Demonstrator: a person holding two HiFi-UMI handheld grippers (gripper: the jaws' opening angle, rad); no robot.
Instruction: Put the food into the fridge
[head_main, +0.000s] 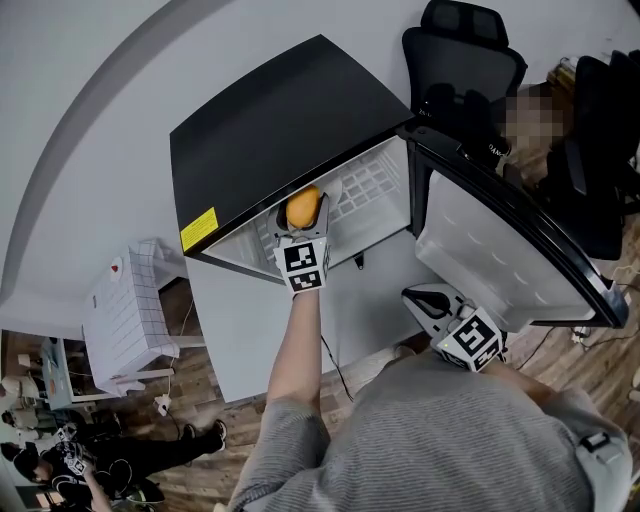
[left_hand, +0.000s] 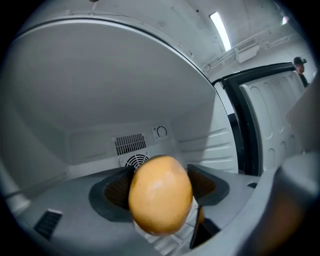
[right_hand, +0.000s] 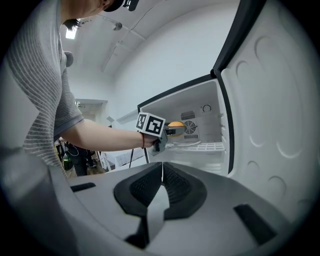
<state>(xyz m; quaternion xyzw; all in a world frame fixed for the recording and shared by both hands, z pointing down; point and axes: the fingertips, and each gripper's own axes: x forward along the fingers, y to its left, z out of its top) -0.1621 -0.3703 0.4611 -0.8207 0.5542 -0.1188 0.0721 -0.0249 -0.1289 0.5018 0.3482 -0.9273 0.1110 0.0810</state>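
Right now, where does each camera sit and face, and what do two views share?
Head view: on the head, steeply down at the open fridge; left forearm, left gripper, right gripper show.
Left gripper view: on that gripper, facing the fridge's back wall; only its jaws, closed on the orange fruit.
Right gripper view: on that gripper, facing the fridge opening; its shut jaws and the left forearm.
Shared: head and right gripper views both show the left gripper holding the fruit.

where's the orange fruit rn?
Head view, left of centre: the orange fruit is clamped in the left gripper just inside the open fridge, above its wire shelf, fan vent behind.
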